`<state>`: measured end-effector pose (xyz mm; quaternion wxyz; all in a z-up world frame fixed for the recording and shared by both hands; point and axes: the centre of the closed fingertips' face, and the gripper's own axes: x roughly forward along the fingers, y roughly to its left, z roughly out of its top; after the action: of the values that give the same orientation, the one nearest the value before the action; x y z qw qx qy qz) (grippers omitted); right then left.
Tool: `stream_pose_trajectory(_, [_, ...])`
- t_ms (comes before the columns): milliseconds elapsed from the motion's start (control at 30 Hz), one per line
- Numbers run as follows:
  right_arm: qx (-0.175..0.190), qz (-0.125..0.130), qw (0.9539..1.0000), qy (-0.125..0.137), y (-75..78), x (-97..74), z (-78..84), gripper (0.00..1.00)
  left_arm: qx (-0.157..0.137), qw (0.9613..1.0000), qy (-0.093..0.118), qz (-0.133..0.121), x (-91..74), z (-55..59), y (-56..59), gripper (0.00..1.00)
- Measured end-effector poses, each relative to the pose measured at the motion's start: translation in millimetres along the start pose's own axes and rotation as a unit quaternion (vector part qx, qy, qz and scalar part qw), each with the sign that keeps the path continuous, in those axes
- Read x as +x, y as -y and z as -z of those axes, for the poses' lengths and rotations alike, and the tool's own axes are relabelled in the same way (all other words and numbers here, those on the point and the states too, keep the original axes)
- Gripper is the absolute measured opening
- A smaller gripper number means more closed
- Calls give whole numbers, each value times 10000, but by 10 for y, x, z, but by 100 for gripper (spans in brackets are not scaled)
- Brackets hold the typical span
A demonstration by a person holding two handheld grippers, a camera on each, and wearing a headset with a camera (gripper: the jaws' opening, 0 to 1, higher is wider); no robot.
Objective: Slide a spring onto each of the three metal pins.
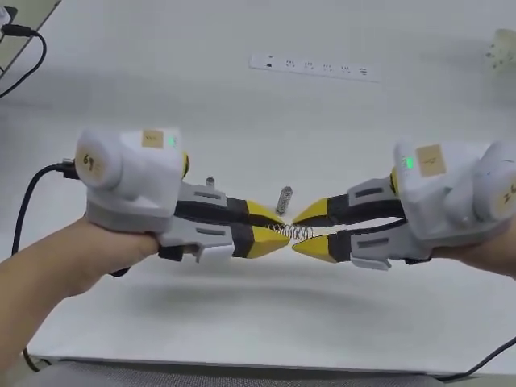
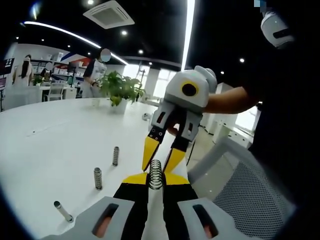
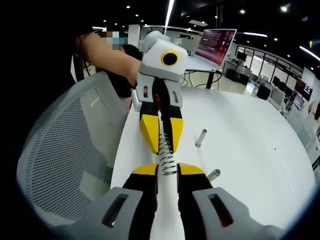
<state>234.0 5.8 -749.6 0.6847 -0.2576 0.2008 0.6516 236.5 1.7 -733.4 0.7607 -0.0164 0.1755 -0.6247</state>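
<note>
Hovering just above the front of the white bench point(image 1: 242, 322), the left claw point(image 1: 280, 229) and the right claw point(image 1: 300, 232) meet tip to tip, each a grey body with black jaws and yellow ends, held in the person's left hand point(image 1: 121, 246) and right hand point(image 1: 484, 251). Between them lies a thin silver coil spring point(image 3: 166, 150), level and clear of the bench top. The left claw is clamped on one end of it, the coil snug between its yellow tips. The right claw's jaws stand narrowly apart around the other end, and I cannot tell whether they press on it. Behind the claws, further onto the bench, three pins stand in a line: a bare grey metal pin point(image 2: 63, 211), then a spring-wrapped pin point(image 2: 98, 178), then a second spring-wrapped pin point(image 2: 115, 156), well apart from one another. Past them, near the far edge, lies a long white power strip point(image 1: 314, 66), and a black cable point(image 1: 24, 48) loops at the far left corner.
</note>
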Motion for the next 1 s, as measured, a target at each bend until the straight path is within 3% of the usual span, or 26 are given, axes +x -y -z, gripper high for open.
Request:
stream_pose_trajectory(367, [337, 49, 9992, 214, 35, -41, -1, 9, -24, 10000, 23, 8, -28, -10, -3, 2])
stream_pose_trajectory(800, [728, -78, 9965, 410, 29, -104, -45, 8, -99, 9998, 102, 106, -35, -10, 20, 2])
stream_pose_trajectory(1000, [703, -103, 9964, 455, 11, -115, -71, 8, -100, 9998, 104, 149, -37, -4, 31, 2])
